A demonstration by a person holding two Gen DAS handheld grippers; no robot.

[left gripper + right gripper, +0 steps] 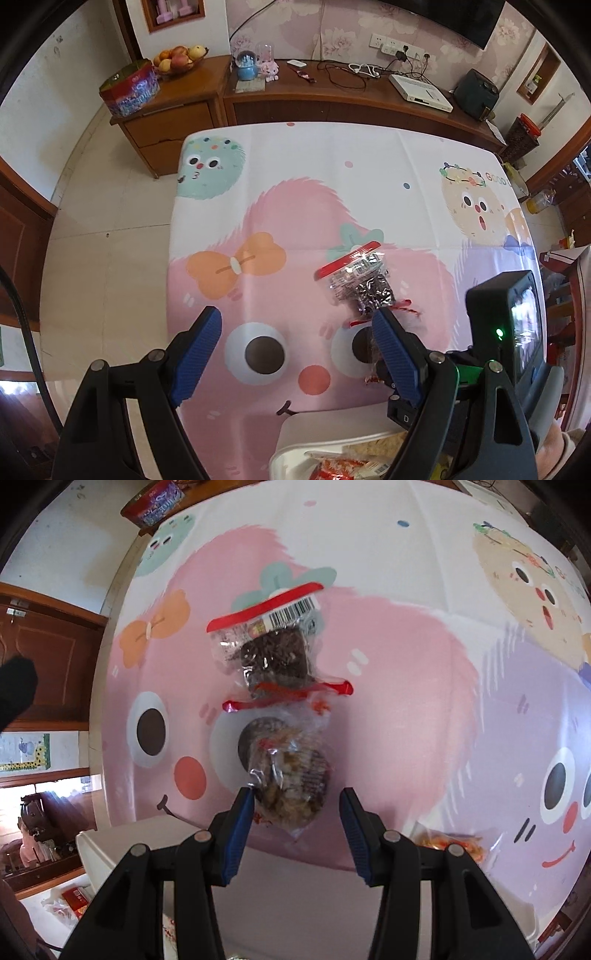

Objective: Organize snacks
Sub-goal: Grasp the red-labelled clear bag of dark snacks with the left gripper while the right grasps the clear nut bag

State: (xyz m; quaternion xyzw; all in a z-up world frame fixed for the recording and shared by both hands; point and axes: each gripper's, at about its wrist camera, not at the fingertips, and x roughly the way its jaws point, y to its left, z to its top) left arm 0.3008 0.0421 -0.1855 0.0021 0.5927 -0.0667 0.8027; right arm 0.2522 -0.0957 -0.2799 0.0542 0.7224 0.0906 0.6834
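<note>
The 2 clear snack packets lie end to end on the cartoon tablecloth (406,635), forming one line that runs away from the right gripper (297,803) toward the far edge of the table. The far packet (273,653) has its long axis along that line, tilted a little to the right at the top, with its red sealed edge and barcode label pointing away. The near packet (286,775) follows the same axis, its red-trimmed seal touching or overlapping the far packet's lower end; which of the 2 it is cannot be told.

The near packet's lower end sits between the right gripper's blue pads. Its left side looks to be against the left pad (240,830), while a clear gap separates it from the right pad, so the jaws stand partly open and do not clamp it.

In the left wrist view the left gripper (299,332) has its jaws wide open over the printed pink face, nothing between them. The far packet (360,280) lies just beyond its right pad, and the near packet (373,354) is mostly hidden behind that pad.

The far packet holds a dark brown, crumbly block under glossy wrinkled film. The near packet shows golden-brown pieces and a dark printed patch. A white bin (332,428) sits at the table's near edge with wrapped snacks inside.
</note>
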